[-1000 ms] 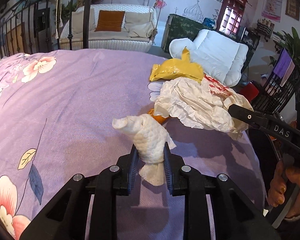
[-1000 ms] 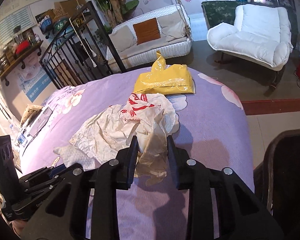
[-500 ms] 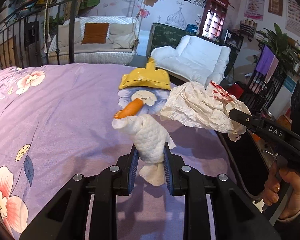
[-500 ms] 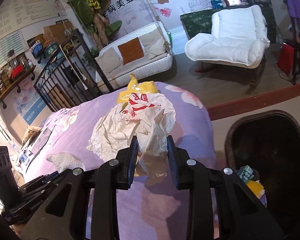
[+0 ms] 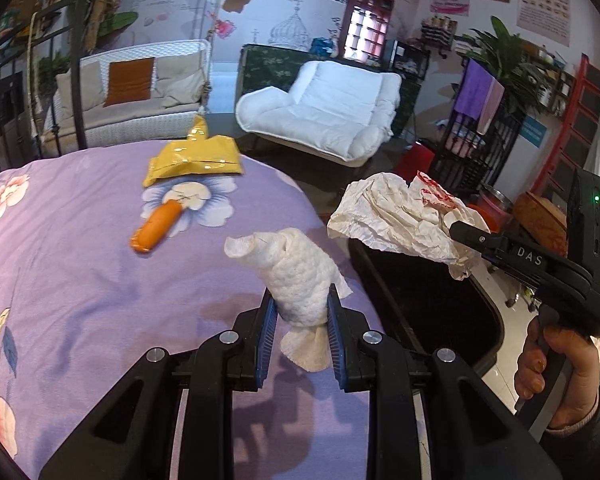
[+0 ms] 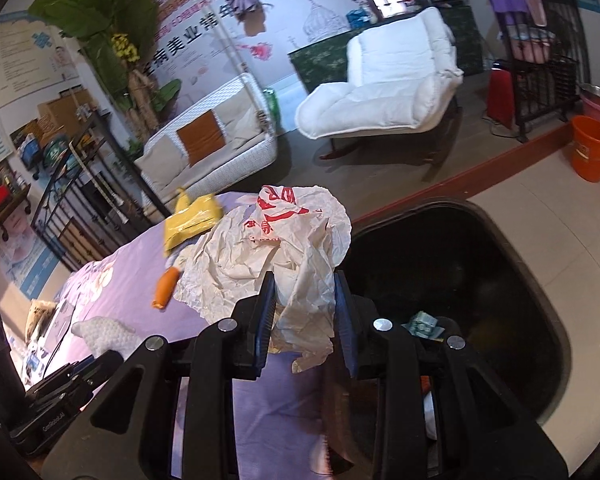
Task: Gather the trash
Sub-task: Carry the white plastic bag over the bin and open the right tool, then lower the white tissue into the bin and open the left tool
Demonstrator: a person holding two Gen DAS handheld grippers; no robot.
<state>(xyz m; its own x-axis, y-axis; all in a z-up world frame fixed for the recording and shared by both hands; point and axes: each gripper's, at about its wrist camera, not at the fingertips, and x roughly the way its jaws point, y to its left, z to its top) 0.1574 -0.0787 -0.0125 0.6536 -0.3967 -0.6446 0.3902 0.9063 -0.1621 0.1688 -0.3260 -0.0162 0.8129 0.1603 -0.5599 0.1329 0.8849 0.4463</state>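
My left gripper (image 5: 300,304) is shut on a crumpled white paper towel (image 5: 296,268) and holds it above the purple bedspread (image 5: 60,264), near its right edge. My right gripper (image 6: 304,300) is shut on a crumpled white wrapper with red print (image 6: 276,248) and holds it at the edge of a black trash bin (image 6: 540,280). The wrapper also shows in the left wrist view (image 5: 404,216), above the bin (image 5: 432,292). An orange sausage-shaped piece (image 5: 156,228) and a yellow plastic bag (image 5: 192,160) lie on the bed.
The bin stands on the tiled floor right of the bed and holds some trash (image 6: 422,322). A white armchair (image 5: 324,108), a wicker sofa (image 5: 128,92) and an orange bucket (image 6: 592,152) stand beyond. A black metal bed frame (image 6: 84,184) is at the far left.
Both grippers have moved right toward the bin with their loads. The wrapper has lifted off the bed, uncovering the orange piece, and now hangs at the bin's edge.
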